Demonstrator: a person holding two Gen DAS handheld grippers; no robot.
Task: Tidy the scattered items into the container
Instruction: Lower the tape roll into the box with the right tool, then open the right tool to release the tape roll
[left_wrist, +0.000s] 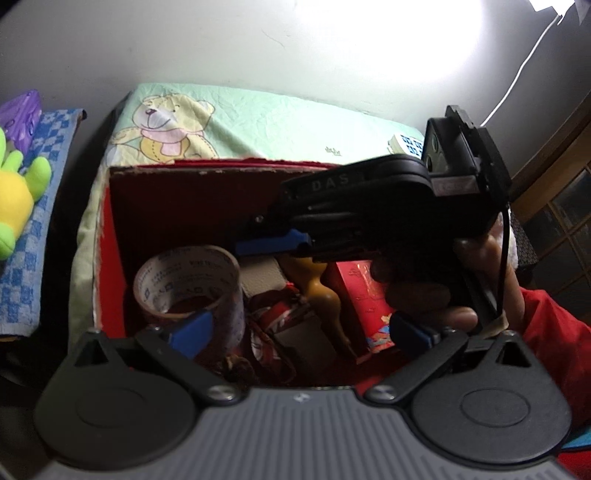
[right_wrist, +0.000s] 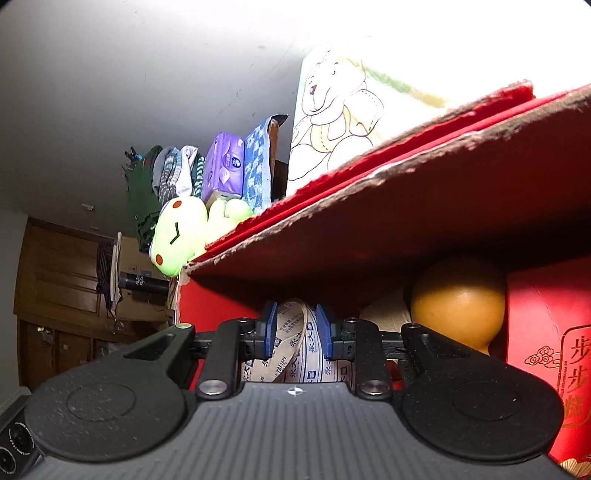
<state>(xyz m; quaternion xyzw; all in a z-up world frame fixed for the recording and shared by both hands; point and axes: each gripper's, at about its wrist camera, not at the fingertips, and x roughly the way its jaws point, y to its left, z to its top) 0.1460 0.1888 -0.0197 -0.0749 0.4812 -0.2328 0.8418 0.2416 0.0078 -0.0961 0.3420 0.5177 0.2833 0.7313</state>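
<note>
A red cardboard box (left_wrist: 221, 171) stands on a bed, its flap (right_wrist: 406, 206) raised. Inside it lie a printed tape roll (left_wrist: 192, 284) on the left, an orange gourd (left_wrist: 317, 291) in the middle, a red packet (left_wrist: 369, 295) on the right, and a red patterned ribbon (left_wrist: 273, 321). My left gripper (left_wrist: 299, 332) hovers over the box, open wide, its left fingertip (left_wrist: 190, 330) by the roll. My right gripper (left_wrist: 273, 243) reaches in from the right in a person's hand. In its own view the right gripper (right_wrist: 297, 330) is nearly shut, with the tape roll (right_wrist: 295, 354) behind the narrow gap. The gourd (right_wrist: 458, 306) and packet (right_wrist: 546, 332) sit right.
The bed carries a pale green bear blanket (left_wrist: 258, 118). To the left lie a green plush toy (left_wrist: 18, 195), a purple tissue pack (left_wrist: 22, 114) and a blue checked towel (left_wrist: 33, 221). A white keypad item (left_wrist: 406, 142) lies beyond the box. A red sleeve (left_wrist: 546, 332) is at the right.
</note>
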